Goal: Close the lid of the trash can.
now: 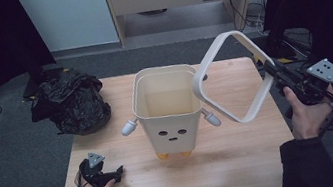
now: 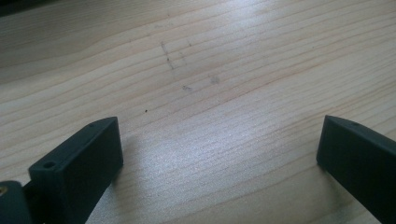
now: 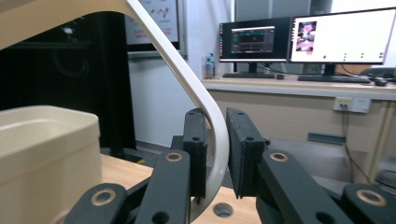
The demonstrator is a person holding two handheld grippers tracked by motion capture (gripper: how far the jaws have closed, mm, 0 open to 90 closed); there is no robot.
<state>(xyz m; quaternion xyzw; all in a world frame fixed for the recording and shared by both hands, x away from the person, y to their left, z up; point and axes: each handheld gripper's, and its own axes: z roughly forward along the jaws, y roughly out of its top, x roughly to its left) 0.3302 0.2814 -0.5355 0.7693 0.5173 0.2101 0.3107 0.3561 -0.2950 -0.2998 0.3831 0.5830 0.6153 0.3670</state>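
A cream square bin (image 1: 169, 123) with a small face and stubby arms stands mid-table, its top open. Its cream ring-shaped rim frame (image 1: 209, 55) hangs tilted in the air above the bin's right side. My right gripper (image 1: 273, 74) is shut on the frame's right edge. In the right gripper view the curved frame (image 3: 187, 74) passes between the two black jaws of that gripper (image 3: 217, 122), with the bin (image 3: 46, 149) at lower left. My left gripper (image 1: 116, 172) lies on the table near the front left, open, with bare wood between the jaws of that gripper (image 2: 219, 140).
A crumpled black plastic bag (image 1: 72, 104) lies at the back left corner of the wooden table (image 1: 235, 159). A desk with monitors (image 3: 303, 39) stands beyond the table in the right gripper view. Dark floor surrounds the table.
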